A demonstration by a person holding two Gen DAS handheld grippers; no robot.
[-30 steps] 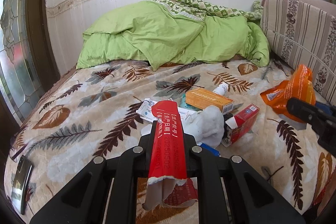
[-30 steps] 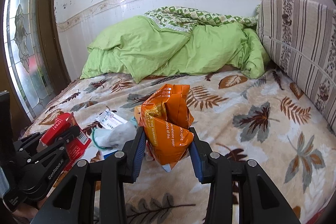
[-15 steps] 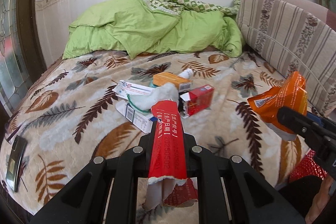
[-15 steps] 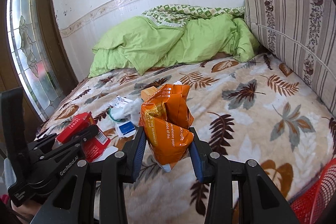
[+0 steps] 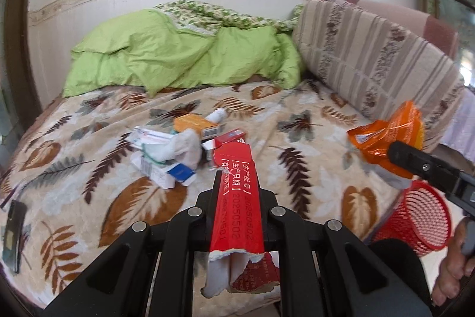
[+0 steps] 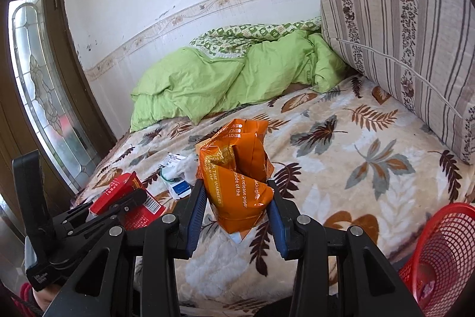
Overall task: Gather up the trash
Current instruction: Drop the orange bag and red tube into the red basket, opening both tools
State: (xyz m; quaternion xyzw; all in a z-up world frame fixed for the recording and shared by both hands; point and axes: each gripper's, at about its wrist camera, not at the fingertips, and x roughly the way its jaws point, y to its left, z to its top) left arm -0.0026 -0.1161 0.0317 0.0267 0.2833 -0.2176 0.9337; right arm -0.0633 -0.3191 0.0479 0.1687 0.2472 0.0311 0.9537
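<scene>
Red carton (image 5: 236,195) pinched, left tool (image 5: 236,192) | orange packet (image 6: 237,177) clamped, right tool (image 6: 237,216) | both seemingly raised

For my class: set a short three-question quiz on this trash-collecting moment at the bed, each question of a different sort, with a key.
1. True or false: the left tongs are shut on a red carton.
2. Multiple choice: what do the right tongs hold? A) a white sock B) an orange wrapper C) a phone
3. Short answer: which container stands beside the bed, at the lower right of both views?

Key
1. True: the flattened carton is pinched between the closed fingers.
2. B: the crumpled wrapper sits between the blue pads.
3. The red mesh basket; the trash pile lies on the blanket.
</scene>
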